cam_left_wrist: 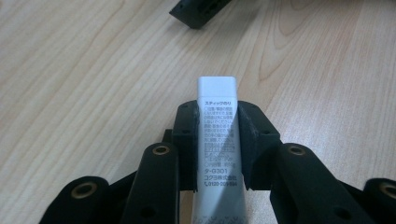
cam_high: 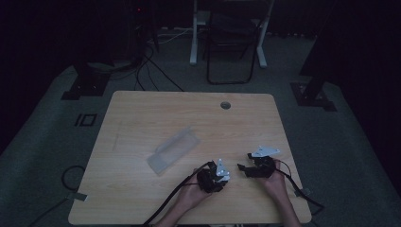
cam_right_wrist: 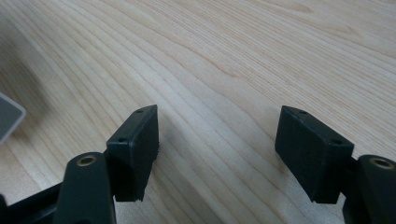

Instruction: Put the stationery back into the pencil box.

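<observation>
Left tongs [cam_left_wrist: 217, 140] clamping glue stick [cam_left_wrist: 217, 140], right tongs [cam_right_wrist: 219, 149] spread

The desk [cam_high: 142, 189] is pale wood with wavy brown grain. The glue stick [cam_left_wrist: 217, 140] is white, printed with small black Japanese text (a grey shade low down). Both hand-held grippers are black with brass-coloured rivets; the box [cam_high: 173, 150] is clear, frosted plastic.

Japanese print is being shown on the white tube [cam_left_wrist: 218, 154] clamped between the left gripper's jaws, headed by "スティックのり". Near its lower end "タ-G301", "コクヨ株式会社" and a phone number starting "0120" are being displayed. The small block of text between is being left unread, being too fine.
</observation>
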Tool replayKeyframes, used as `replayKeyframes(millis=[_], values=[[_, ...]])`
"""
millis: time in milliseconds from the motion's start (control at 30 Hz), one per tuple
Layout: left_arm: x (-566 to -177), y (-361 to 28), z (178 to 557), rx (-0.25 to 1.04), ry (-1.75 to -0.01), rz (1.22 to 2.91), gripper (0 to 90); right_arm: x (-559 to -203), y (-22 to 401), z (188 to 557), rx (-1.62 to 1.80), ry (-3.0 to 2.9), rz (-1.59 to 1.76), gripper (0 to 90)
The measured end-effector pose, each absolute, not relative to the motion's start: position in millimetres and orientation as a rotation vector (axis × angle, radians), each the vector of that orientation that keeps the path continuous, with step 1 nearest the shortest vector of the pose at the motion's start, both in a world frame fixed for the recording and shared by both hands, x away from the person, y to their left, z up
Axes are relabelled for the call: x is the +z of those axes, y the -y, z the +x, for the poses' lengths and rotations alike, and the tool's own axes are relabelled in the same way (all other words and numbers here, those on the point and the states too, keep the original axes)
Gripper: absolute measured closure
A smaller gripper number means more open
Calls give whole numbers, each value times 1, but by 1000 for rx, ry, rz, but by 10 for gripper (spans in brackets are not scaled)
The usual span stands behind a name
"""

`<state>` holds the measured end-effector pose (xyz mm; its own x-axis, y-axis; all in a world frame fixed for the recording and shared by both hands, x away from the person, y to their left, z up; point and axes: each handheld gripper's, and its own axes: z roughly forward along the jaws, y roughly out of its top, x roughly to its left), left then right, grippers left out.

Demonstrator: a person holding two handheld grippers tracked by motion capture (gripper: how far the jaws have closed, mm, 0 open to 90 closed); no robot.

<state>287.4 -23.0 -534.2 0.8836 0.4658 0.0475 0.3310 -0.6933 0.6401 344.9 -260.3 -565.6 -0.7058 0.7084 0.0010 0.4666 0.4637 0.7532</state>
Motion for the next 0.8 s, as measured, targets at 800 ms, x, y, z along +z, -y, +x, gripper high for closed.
replayKeyframes(millis=[800], values=[[-516,8,288,295,-573,2359,711,-566,260,345,1093,-2405,999,305]])
